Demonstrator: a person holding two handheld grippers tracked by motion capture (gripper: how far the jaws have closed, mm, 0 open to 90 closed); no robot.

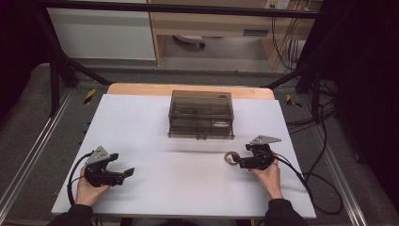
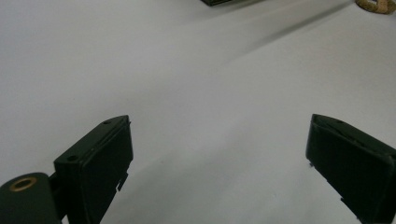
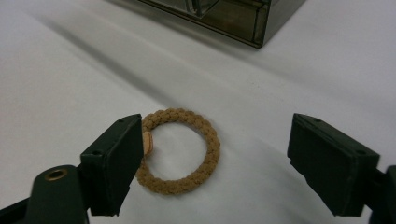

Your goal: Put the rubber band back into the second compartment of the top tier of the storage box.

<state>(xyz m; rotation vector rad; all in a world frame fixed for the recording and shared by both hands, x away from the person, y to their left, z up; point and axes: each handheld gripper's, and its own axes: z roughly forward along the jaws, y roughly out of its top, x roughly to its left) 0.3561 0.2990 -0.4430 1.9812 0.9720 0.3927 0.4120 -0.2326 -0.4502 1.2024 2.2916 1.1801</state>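
Ring: a tan braided-cord ring (image 3: 180, 151) with a small pale tag is lying flat on the white bench (image 1: 188, 183), at the person's right, well in front of the smoky transparent plastic box (image 1: 201, 115).
Ring against right tongs: the right tongs (image 3: 215, 158) are hovering right over it, and the ring is sitting off-centre between the jaws, its tagged edge seeming to be touching the left-hand jaw in the right gripper view, with a clear gap to the other jaw.
Axis: being round, the ring is offering no long axis; it is lying flat, so I judge the jaws would be closing across its width.
Nearer hand: the right hand is holding its tongs at the ring; the left is resting well apart, at the bench's near left.
Right tongs: gaping wide, gripping nothing.
Left tongs (image 2: 219, 154): also spread wide over bare bench, holding nothing, pointing toward the far-off ring.
Coming move, as I judge: a slight sideways shift to centre the ring before closing.
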